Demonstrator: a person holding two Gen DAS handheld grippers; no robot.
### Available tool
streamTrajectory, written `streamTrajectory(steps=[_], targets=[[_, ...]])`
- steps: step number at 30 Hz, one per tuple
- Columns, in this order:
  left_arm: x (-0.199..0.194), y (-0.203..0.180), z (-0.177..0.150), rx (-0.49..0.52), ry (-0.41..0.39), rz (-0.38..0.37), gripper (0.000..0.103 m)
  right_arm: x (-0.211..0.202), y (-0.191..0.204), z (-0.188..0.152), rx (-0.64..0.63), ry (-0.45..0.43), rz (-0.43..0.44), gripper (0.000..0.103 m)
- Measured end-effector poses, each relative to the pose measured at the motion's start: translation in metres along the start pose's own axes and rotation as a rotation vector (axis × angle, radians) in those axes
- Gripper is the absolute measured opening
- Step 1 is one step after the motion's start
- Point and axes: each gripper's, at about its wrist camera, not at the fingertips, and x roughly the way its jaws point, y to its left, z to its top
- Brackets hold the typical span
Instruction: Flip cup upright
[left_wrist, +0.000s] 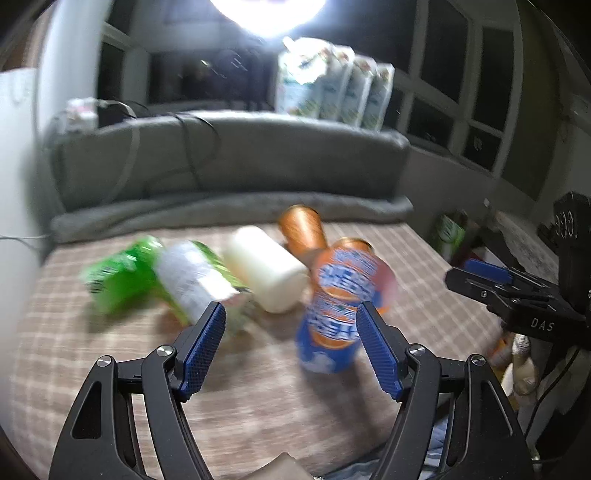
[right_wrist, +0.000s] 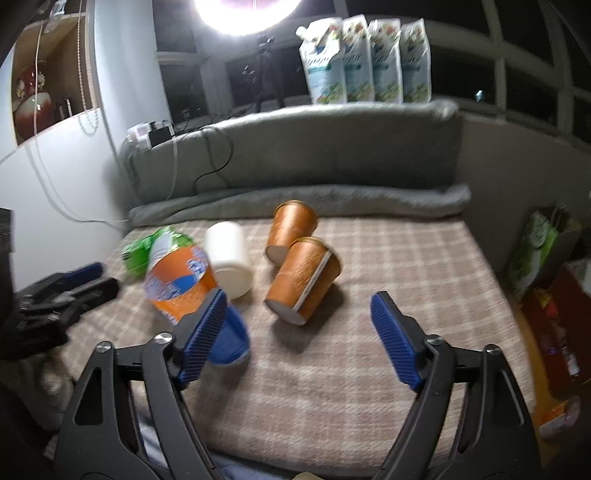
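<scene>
I judge I am at the approach, before any grasp: the orange-and-blue printed paper cup (left_wrist: 338, 306) lies tipped on the beige checked tablecloth (left_wrist: 424, 295), its blue base end toward me and its mouth pointing away, leaning by the nearer of two brown paper cups (right_wrist: 303, 282). My left gripper (left_wrist: 291, 349) is spread wide and holds nothing; the printed cup sits ahead of the gap, just beside the right-hand blue pad (left_wrist: 376, 347), though blur keeps me from telling whether they touch. My right gripper (right_wrist: 301, 334) is likewise spread and empty, held low over the cloth and aimed at the nearer brown cup. Next I would centre the left jaws around the printed cup's wall, close gently so the paper does not crush, then rotate it onto its base.
</scene>
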Motion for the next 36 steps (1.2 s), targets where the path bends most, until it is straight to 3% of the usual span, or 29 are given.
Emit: streamTrajectory(steps=[2,6,8,15,36], targets=[[-0.009,0.006,0.001,-0.010,-0.046,0.044,0.073,-0.004,0.003,0.001,-0.015,-0.037,-0.043,0.097],[-0.028,0.012,0.003,-0.015,-0.156,0.149,0.073,-0.010,0.008,0.006,-0.021,-0.086,-0.105,0.100],[-0.034,0.014,0.004,-0.012,-0.189,0.171,0.085,-0.013,0.009,0.007,-0.017,-0.116,-0.128,0.101],[-0.052,0.013,0.007,-0.004,-0.291,0.244,0.085,-0.022,0.016,0.010,-0.033,-0.200,-0.215,0.103],[-0.054,0.017,0.007,-0.037,-0.286,0.246,0.085,-0.024,0.014,0.012,-0.005,-0.233,-0.221,0.103]])
